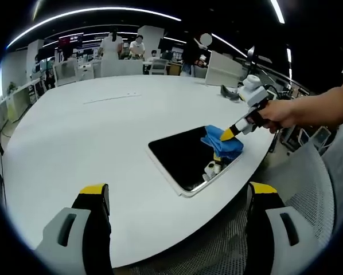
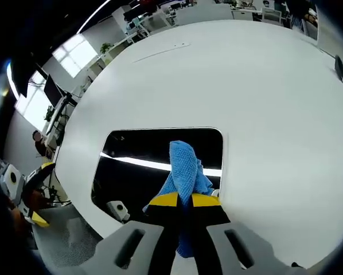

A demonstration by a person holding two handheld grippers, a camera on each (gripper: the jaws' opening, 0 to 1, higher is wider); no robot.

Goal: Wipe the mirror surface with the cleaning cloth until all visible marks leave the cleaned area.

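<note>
Nearest in the left gripper view, the left gripper [image 1: 180, 197] hangs over the near edge of the white worktop [image 1: 74, 132] with its yellow-tipped jaws spread wide and nothing between them; a grey mesh chair seat [image 1: 217, 246] shows below the edge. Nearest in the right gripper view, the right gripper [image 2: 179, 200] has its jaws pressed together on the blue cleaning cloth [image 2: 184, 169], which bunches up ahead of the tips and rests on the mirror [image 2: 137, 149]. The mirror lies flat near the worktop edge, a dark rounded rectangle with a pale rim, reflecting ceiling lights. From the left gripper view, the cloth [image 1: 223, 143] sits on the right part of the mirror [image 1: 180, 154], with the right gripper [image 1: 229, 134] reaching in from the right, held by a person's hand [image 1: 280, 114]. Farther on, a small dark object [image 1: 230, 93] lies near the worktop's far right edge; what it is cannot be told. Beyond the worktop stand office chairs [image 1: 65, 71], desks and several people [image 1: 111, 43].
</note>
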